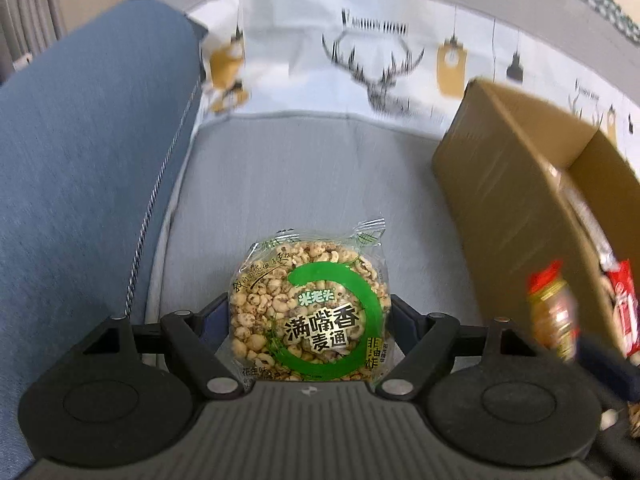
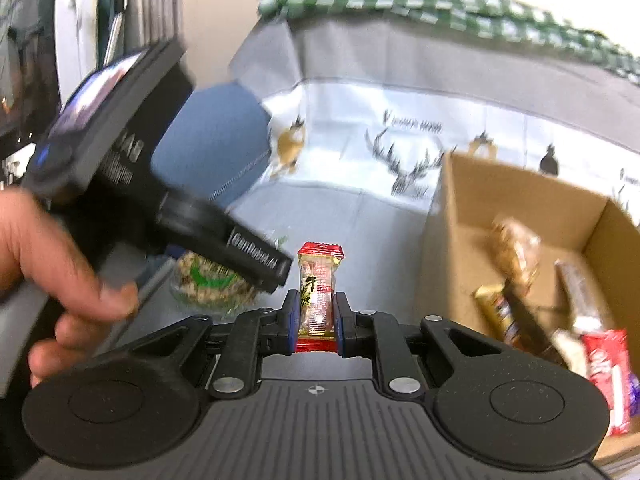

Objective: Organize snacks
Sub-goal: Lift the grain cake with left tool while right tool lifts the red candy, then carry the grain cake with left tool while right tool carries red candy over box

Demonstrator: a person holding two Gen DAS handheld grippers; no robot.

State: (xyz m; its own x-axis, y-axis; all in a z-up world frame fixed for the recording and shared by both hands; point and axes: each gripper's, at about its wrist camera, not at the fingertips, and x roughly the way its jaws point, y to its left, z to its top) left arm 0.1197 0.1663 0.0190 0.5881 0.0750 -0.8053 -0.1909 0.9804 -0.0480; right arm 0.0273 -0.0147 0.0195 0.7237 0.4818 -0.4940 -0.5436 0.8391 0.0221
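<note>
The left hand-held gripper grips a round puffed-grain cake in a clear wrapper with a green ring printed on it; the pads press on the cake's two sides and the jaws stand wide around it. The right wrist view shows the same cake at the tip of the left hand-held gripper, with a hand wrapped on its handle.

The right hand-held gripper is closed on a narrow candy in a clear wrapper with red ends. The candy stands upright between the pads and its top rises above them. In the left wrist view the candy shows blurred, just left of the box.

A cardboard box stands open to the right of both grippers, on a grey seat cover. Inside it lie a grain snack, a gold bar beside it, a long pale bar along the right wall, and a red-and-white pack at the near corner. The box's left wall faces the cake, well apart from it.

Left of the box, beyond the cake, a blue cushion forms the sofa arm. Behind the box hangs a white cloth with antler prints, and above it a green checked cloth.
</note>
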